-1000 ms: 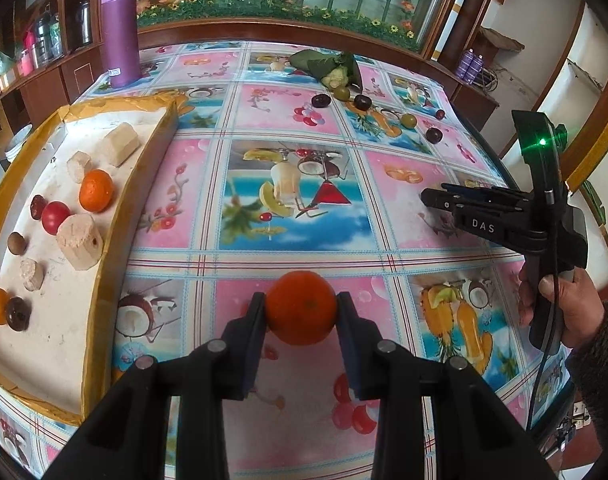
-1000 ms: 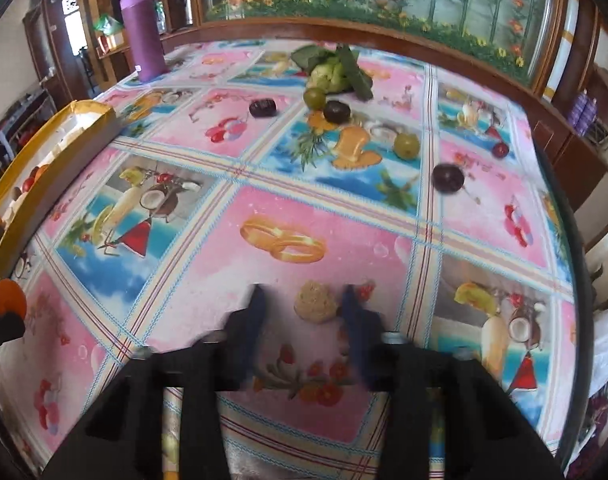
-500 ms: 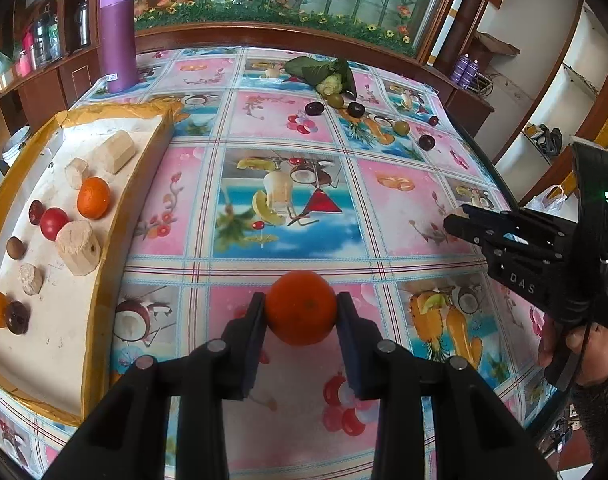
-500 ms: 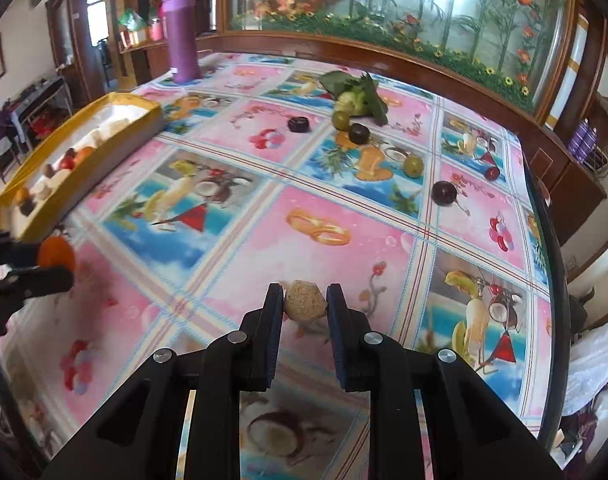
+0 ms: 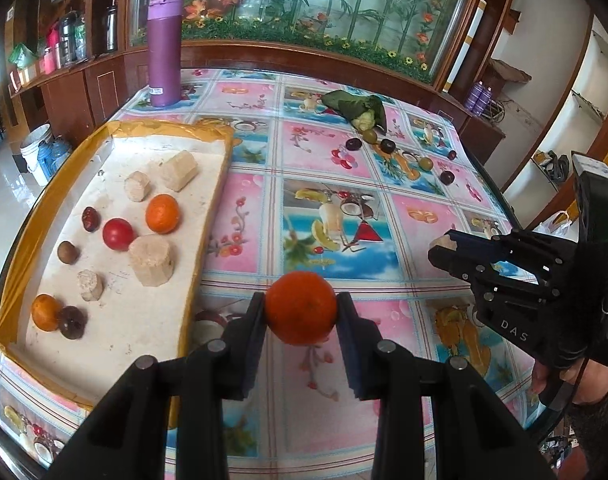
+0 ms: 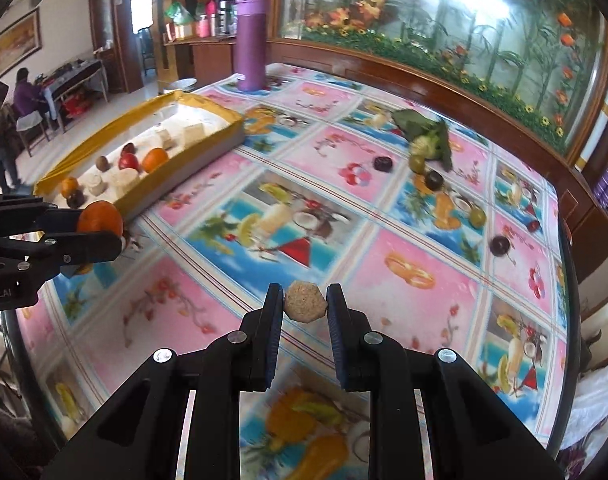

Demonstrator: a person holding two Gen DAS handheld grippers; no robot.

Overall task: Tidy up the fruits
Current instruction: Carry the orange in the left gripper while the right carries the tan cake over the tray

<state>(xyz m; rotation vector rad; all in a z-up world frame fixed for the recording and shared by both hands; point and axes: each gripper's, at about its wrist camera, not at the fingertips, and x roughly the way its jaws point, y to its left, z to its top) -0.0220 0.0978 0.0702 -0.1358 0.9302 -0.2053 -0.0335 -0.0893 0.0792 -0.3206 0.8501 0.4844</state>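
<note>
Lifted clear of the worktop over the past second, both loads now in the air: left gripper, jaws clamped on a round orange tangerine, drawn close to the near corner of the shallow yellow-rimmed white tray; right gripper, jaws closed on a small tan faceted chunk, raised from the cloth and swung toward the same tray. Judged halfway through a two-handed delivery, with drop-off next. Beneath, a glossy pink-and-blue fruit-print tablecloth; behind, dark wood cabinets and a glass panel painted with bamboo and flowers. Already in the tray: tangerines, a red fruit, dark fruits, tan chunks. At the far side, a tall purple flask, a leafy green bundle, scattered dark plums and green fruits awaiting collection.
</note>
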